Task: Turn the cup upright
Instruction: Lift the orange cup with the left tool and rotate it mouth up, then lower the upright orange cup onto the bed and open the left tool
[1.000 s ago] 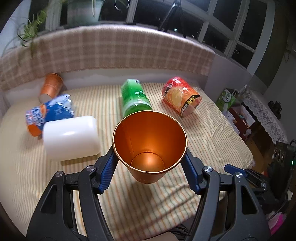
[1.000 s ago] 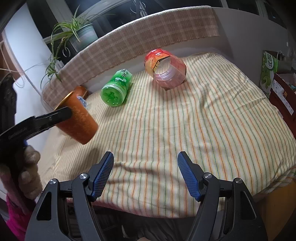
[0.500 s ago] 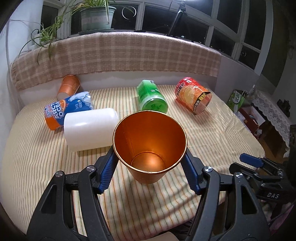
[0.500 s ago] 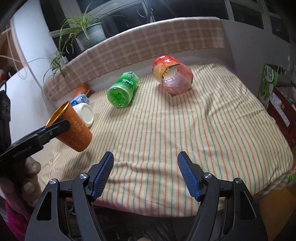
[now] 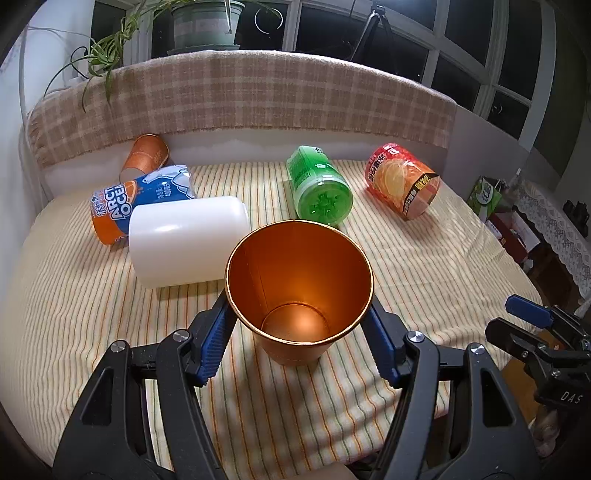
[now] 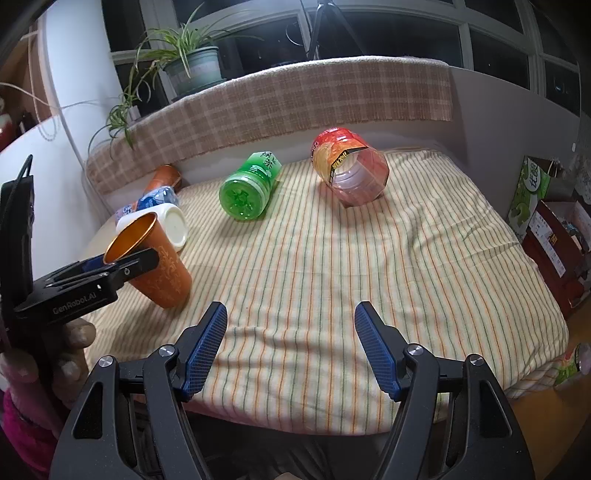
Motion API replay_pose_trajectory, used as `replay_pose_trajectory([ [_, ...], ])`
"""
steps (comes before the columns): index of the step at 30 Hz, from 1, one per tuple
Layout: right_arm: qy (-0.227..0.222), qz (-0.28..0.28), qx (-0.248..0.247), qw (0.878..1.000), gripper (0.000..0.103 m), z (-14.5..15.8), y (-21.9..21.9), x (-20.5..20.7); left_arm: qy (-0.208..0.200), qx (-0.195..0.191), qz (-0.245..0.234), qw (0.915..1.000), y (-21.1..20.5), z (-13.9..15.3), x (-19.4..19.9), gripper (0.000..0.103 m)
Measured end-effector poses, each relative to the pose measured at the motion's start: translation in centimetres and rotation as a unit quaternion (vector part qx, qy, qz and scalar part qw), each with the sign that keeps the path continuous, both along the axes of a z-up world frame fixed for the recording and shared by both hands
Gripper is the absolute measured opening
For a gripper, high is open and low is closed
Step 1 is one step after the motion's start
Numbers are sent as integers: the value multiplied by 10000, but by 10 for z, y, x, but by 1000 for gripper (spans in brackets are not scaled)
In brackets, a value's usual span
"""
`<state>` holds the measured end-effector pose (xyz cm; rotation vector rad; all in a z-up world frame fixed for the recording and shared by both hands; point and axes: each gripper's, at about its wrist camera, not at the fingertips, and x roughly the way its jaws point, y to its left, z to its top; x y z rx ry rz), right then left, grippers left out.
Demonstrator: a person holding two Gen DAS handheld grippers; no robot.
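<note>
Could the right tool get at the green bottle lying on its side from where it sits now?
Probably yes. The right tool is open and empty, and only bare striped cloth lies between it and the green bottle; the held orange cup sits off to its left.

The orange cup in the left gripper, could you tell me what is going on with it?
The left gripper is shut on the orange cup, holding it tilted, mouth up, its base at or just above the striped cloth. The right gripper hangs open and empty nearby. Other containers lie on their sides behind.

Dark windows (image 5: pixel 369 33) (night outside), potted plant (image 6: pixel 188 62), striped tablecloth (image 6: pixel 369 251)
</note>
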<state>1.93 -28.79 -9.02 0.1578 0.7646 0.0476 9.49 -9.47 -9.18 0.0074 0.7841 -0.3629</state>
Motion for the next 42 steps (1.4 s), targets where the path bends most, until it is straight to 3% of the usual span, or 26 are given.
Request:
replay_pose_trajectory([
  [16,-7,-1,-15,10000,71,0,0,1,74,52,-169,9998,-4,-5,-1,69],
  [20,-12,4,-28,10000,71,0,1,1,130,-53,-260,9996,-1,-4,-2,82],
  [25,-12,19,-41,10000,71,0,4,0,154,-62,-268,9995,2,-4,-4,82],
  [28,-28,23,-55,10000,71,1,5,0,190,-79,-277,9994,6,-4,-5,89],
  [36,-188,7,-196,9996,71,10,10,0,-10,-5,-99,10000,29,5,-20,90],
  [42,-520,5,-510,9973,71,26,22,-2,-450,-26,327,9984,56,26,-39,90],
])
